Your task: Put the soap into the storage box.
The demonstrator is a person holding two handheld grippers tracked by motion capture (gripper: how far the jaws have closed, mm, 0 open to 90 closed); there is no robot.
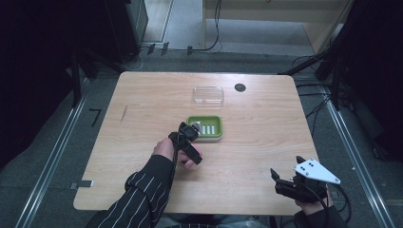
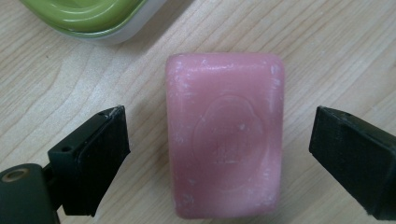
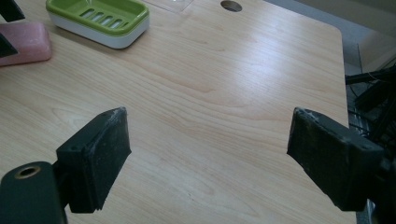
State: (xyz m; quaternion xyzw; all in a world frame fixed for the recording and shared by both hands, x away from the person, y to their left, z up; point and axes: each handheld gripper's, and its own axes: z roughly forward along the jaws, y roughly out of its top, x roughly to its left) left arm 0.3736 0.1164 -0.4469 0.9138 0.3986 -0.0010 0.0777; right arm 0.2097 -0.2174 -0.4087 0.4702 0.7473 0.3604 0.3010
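A pink bar of soap point(image 2: 224, 135) lies flat on the wooden table, just short of a green soap dish point(image 2: 93, 18). My left gripper point(image 2: 219, 116) hangs over the bar, open, one jaw on each side, with a gap between each pad and the soap. From above, the left gripper point(image 1: 188, 138) sits at the near left corner of the green dish point(image 1: 205, 127). My right gripper point(image 3: 208, 116) is open over bare wood with nothing between its fingers. It rests near the table's front right corner point(image 1: 286, 183). The soap point(image 3: 23, 43) and dish point(image 3: 100, 21) lie far to its left.
A clear plastic lid point(image 1: 208, 95) lies behind the dish, with a round cable hole point(image 1: 240, 87) to its right. The table point(image 1: 256, 133) is bare wood between the two hands. A striped sleeve comes in at the bottom left.
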